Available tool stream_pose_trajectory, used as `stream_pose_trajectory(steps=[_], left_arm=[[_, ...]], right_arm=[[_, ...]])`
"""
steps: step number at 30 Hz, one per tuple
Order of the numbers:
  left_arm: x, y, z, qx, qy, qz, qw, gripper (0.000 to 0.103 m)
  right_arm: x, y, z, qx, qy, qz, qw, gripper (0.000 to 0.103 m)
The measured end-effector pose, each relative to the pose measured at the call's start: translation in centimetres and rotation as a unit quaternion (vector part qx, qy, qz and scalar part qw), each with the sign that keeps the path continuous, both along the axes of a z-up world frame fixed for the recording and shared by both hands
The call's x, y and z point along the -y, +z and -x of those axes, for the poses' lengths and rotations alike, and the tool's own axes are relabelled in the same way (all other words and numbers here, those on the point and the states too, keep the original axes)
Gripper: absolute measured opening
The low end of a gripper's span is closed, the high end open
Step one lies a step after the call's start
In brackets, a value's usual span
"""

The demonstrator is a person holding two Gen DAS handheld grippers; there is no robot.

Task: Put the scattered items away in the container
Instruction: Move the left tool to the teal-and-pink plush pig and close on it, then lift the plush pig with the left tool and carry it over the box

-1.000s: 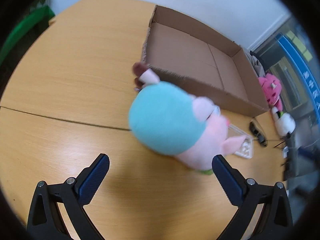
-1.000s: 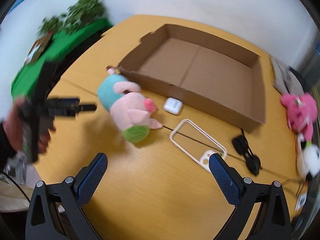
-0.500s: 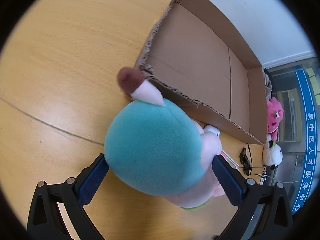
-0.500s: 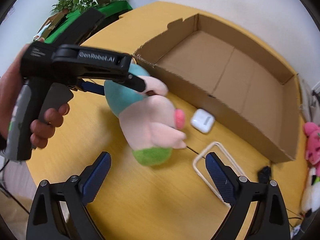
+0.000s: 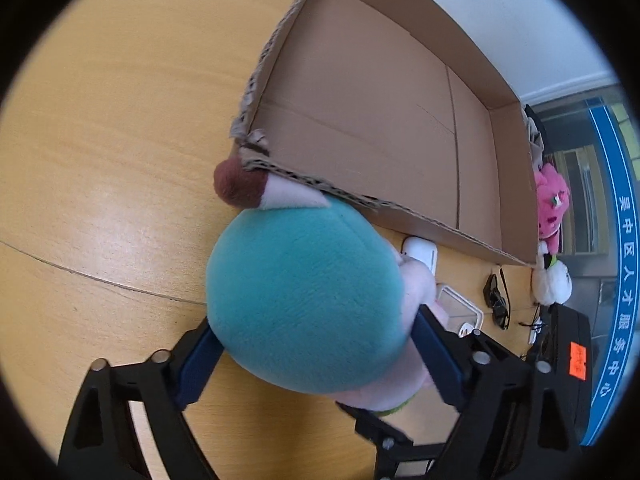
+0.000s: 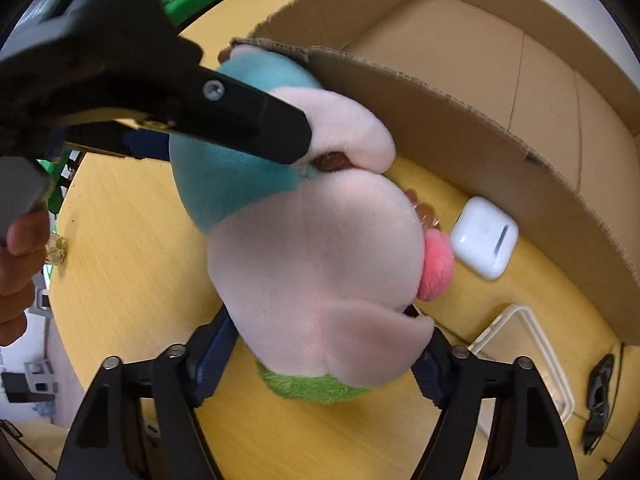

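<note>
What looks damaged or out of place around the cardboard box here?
The cardboard box has a torn, ragged near-left corner, with frayed cardboard sticking up. The plush toy is jammed against that wall, its brown-tipped ear tucked under the torn edge. The box holds nothing yet.

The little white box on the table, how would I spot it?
Find the big cardboard box on the wooden table. Just outside its near wall, beside the plush toy, lies the little white box. It alone is smooth, glossy and rounded, with a thin dark slit.
</note>
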State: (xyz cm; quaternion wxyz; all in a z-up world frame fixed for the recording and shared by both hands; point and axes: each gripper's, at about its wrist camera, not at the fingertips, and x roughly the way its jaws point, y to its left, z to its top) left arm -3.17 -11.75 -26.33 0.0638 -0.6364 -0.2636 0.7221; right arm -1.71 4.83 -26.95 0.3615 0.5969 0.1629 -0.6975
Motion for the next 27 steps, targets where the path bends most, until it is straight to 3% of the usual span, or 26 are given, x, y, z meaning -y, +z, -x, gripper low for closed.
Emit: stream_pose_trajectory(steps=[3,7,13,20,23,27], left_arm=[[0.2,1.3,-0.5,-0.002,0.001,-0.001,1.0000,0.080],[0.3,4.8,-1.3,-0.030,0.000,-0.009,0.9995,0.079],[-0.7,13.7,-0.4,-0.113,-0.020,0.015,0.9932,0.078],[-2.1,23.0,6.6,-0.201,-0.065,0.050,0.9761,0.078],[-2.2,24.9,10.7,-0.215,-0.085,0.056,0.9714,0.078],[-1.9,25.3,16.0,-0.213,-0.107,0.064,0.9691,0.077]], right_arm=[[-0.7,1.1,-0.5,-0.001,-0.007,0.017,1.000,0.065],[-1.8,4.9,-1.7,-0.023,-0.018,0.045,0.999,0.061],[-2.8,12.4,-0.9,-0.059,-0.061,0.100,0.991,0.061],[-2.0,20.0,4.2,-0.132,-0.107,0.137,0.976,0.061],[-1.4,21.7,7.1,-0.146,-0.123,0.143,0.971,0.060],[-0.4,22.1,11.2,-0.143,-0.155,0.153,0.965,0.060]])
